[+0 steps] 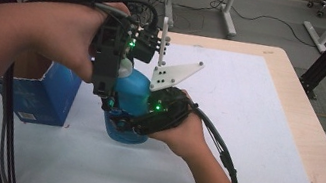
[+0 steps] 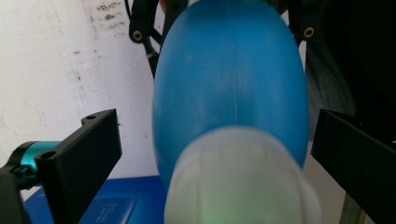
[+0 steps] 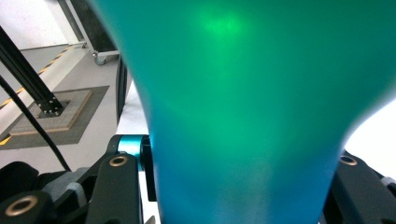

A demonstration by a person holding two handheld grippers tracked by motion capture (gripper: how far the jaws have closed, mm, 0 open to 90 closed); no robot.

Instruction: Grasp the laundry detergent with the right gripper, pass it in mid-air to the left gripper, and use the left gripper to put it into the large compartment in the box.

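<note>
1. Both grippers meet at one blue bottle (image 1: 133,97) that stands upright on the white table (image 1: 244,136), left of the middle, in the high view.
2. From above, the left gripper (image 1: 108,98) comes down on the bottle's top, held by the left hand (image 1: 66,36); the right gripper (image 1: 120,122) lies sideways at the bottle's lower body, held by the right hand (image 1: 183,130).
3. Seen along the left gripper's own jaws, they stand wide, one on each side of the bottle (image 2: 231,93) with clear gaps, so they grip nothing. A pale, blurred cap (image 2: 240,179) sits nearest the camera, and the other gripper's black links show beyond the bottle's far end.
4. In the right gripper view the bottle (image 3: 252,107) looks teal and sits between the two jaws, whose links press close at both sides of its narrower part; the jaws are closed on the bottle.
5. That view alone gives the room to the side: grey floor (image 3: 56,84) with yellow and black tape, and a black frame leg (image 3: 28,70) bolted to a plate.
6. Only the high view gives the open blue box (image 1: 46,94) just left of the bottle, near the table's left edge. Its inside is mostly hidden by the left forearm, so I cannot tell what it holds.
7. What the bottle holds cannot be told; its wall is not clear enough to show.
8. A grey three-cornered plate (image 1: 174,74) rises above the right gripper, and a green light glows on each gripper.
</note>
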